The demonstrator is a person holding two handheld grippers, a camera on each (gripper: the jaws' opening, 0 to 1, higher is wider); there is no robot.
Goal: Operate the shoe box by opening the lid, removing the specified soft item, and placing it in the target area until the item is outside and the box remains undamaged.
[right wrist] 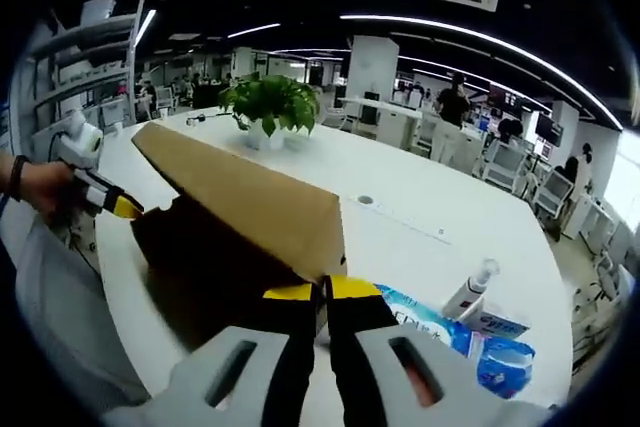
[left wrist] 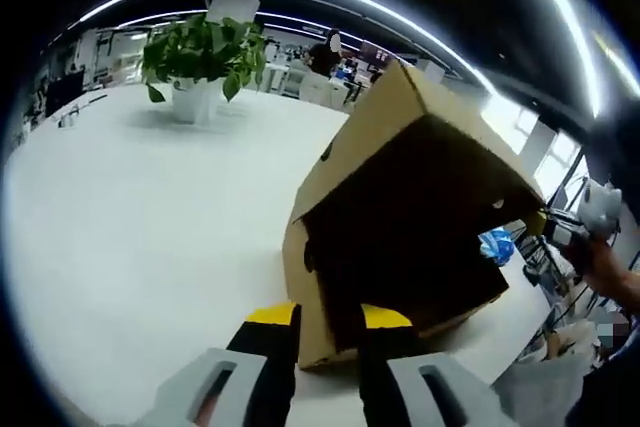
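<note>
A brown cardboard shoe box point(left wrist: 390, 237) stands on the white table, its lid point(right wrist: 250, 197) lifted and the dark inside showing. My left gripper point(left wrist: 328, 319) is at the box's near corner, its yellow-tipped jaws closed on the cardboard wall. It also appears at the left of the right gripper view as the left gripper point(right wrist: 105, 199), held by a hand at the box's far edge. My right gripper point(right wrist: 322, 290) is shut on the lid's corner; the same right gripper point(left wrist: 552, 227) shows at the lid's edge. What lies inside the box is hidden in shadow.
A potted green plant point(left wrist: 205, 52) point(right wrist: 268, 99) stands further along the table point(left wrist: 130, 227). Blue packets point(right wrist: 500, 362) and a white spray bottle point(right wrist: 468, 292) lie beside the box. A plastic bag point(left wrist: 545, 392) sits at the table's edge. Desks and a person stand behind.
</note>
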